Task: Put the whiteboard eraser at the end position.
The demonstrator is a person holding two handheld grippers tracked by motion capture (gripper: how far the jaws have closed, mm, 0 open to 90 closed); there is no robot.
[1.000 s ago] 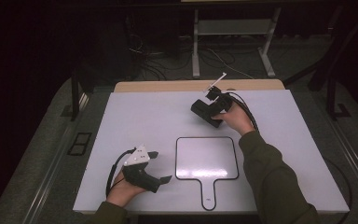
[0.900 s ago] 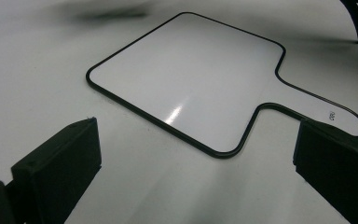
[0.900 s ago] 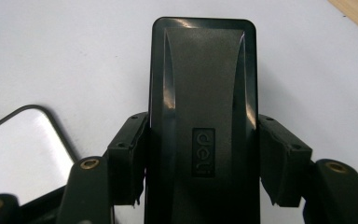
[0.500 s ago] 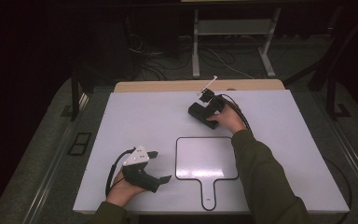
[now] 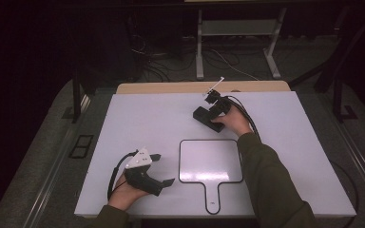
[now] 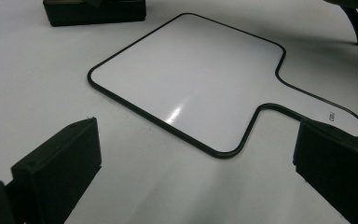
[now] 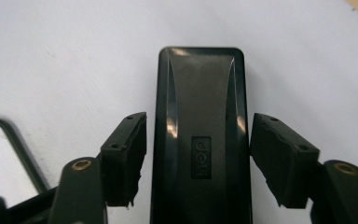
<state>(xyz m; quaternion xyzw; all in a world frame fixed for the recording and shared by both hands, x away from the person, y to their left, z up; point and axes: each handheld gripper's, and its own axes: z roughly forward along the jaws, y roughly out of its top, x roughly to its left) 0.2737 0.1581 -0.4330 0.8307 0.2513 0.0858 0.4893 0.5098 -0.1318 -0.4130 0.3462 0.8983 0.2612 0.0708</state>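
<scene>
A black whiteboard eraser (image 7: 200, 140) lies flat on the white table (image 5: 138, 118) at the back, right of centre. My right gripper (image 7: 198, 126) straddles the eraser (image 5: 203, 115). Its jaws have just been opening and now stand open, a thin gap showing on each side. In the high view the right gripper (image 5: 210, 118) sits under the person's hand. My left gripper (image 5: 164, 168) rests open near the front left edge with nothing between its fingers. Ahead of the left gripper (image 6: 196, 135) lies a small paddle-shaped whiteboard (image 6: 191, 74) with a black rim.
The paddle whiteboard (image 5: 210, 160) lies at the front centre, its handle toward the person. A wooden strip (image 5: 171, 88) runs along the table's far edge. Dark floor, cables and a metal stand lie beyond. The eraser (image 6: 93, 10) shows at the top of the left gripper view.
The right hand has drifted slightly left and toward the person over the eraser. The left hand has stayed where it was.
</scene>
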